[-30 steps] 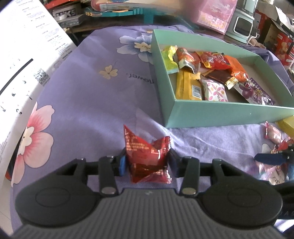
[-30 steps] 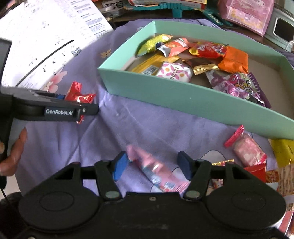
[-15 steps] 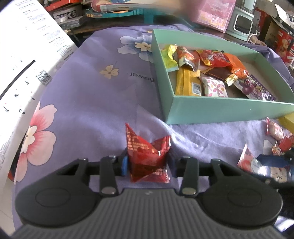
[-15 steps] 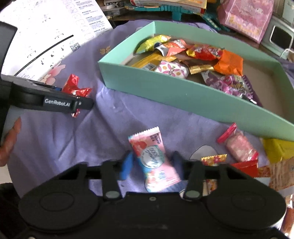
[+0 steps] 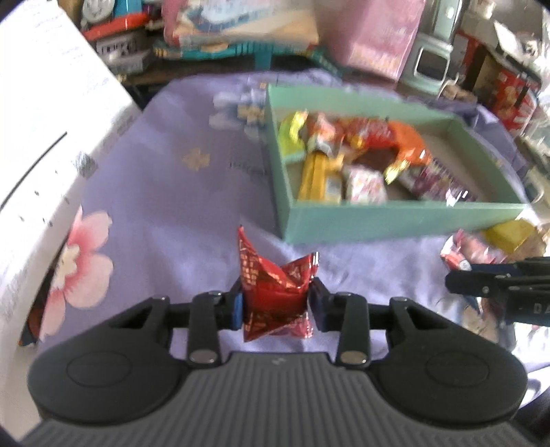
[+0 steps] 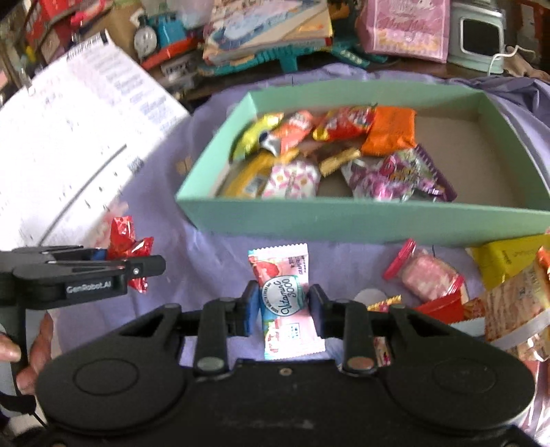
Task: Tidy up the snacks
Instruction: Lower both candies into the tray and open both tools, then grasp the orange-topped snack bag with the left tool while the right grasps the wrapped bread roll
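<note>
A crinkly red candy wrapper (image 5: 275, 295) is squeezed tighter by the closing left gripper (image 5: 276, 304). A pink vitamin candy (image 6: 287, 302) is squeezed by the closing right gripper (image 6: 283, 306), near the green box (image 6: 343, 220).

Toy train (image 6: 161, 32) (blue), pink bag (image 6: 407, 29) and printed sheet (image 6: 68, 130) behind

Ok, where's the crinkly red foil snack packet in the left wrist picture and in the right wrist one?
Left wrist view: the red foil packet sits low at centre, pinched between the left gripper pads, whose jaws are closing.
Right wrist view: the same packet is at the left edge, behind the left gripper's dark fingers.
Shared landmark: the green box of snacks, up and right of the packet in both.
</note>
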Motion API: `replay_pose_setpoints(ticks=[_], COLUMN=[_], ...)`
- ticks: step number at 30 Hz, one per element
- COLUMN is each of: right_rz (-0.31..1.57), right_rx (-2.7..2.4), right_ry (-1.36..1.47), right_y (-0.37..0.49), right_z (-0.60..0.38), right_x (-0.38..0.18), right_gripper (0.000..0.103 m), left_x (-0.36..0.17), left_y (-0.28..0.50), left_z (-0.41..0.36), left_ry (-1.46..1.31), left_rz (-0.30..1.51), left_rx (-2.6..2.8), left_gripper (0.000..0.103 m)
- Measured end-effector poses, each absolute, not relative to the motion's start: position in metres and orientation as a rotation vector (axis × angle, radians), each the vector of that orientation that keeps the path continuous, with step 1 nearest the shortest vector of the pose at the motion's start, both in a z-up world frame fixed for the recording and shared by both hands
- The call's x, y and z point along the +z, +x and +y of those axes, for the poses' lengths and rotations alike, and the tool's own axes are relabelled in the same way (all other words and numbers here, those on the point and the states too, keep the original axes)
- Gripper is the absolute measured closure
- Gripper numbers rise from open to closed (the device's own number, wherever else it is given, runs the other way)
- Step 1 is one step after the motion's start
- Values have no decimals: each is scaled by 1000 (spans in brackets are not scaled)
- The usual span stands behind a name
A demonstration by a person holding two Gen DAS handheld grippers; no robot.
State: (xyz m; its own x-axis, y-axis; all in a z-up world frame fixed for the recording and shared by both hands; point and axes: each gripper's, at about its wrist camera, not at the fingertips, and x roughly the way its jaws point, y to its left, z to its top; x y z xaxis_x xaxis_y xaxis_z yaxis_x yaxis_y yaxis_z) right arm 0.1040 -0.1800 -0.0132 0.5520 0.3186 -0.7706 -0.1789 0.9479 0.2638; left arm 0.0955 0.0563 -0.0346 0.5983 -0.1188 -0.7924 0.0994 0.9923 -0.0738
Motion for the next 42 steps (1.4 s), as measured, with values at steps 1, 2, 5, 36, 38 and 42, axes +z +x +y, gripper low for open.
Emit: replay_pose_setpoints(ticks=[1, 2, 5, 36, 38, 42], right_rz=[932, 921, 881, 865, 861, 867], right_rx=[297, 295, 267, 185, 183, 177], right_ry=[180, 197, 242, 362, 363, 373], right_y=[107, 110, 124, 216, 212, 207], right_z=[-183, -187, -197, -216, -217, -219], right_x=[-9, -3, 10, 10, 13, 16], right_gripper=[73, 73, 73, 0, 0, 0], left_x=[-27, -20, 0, -13, -12, -10], left_y=[97, 100, 114, 228, 226, 218], left_z=[56, 55, 47, -7, -7, -9], left_ry=[-20, -17, -3, 113, 109, 104], left_rz=[905, 886, 843, 834, 842, 850], left_rx=[-130, -135, -154, -116, -111, -112], left_gripper=[67, 67, 67, 0, 0, 0])
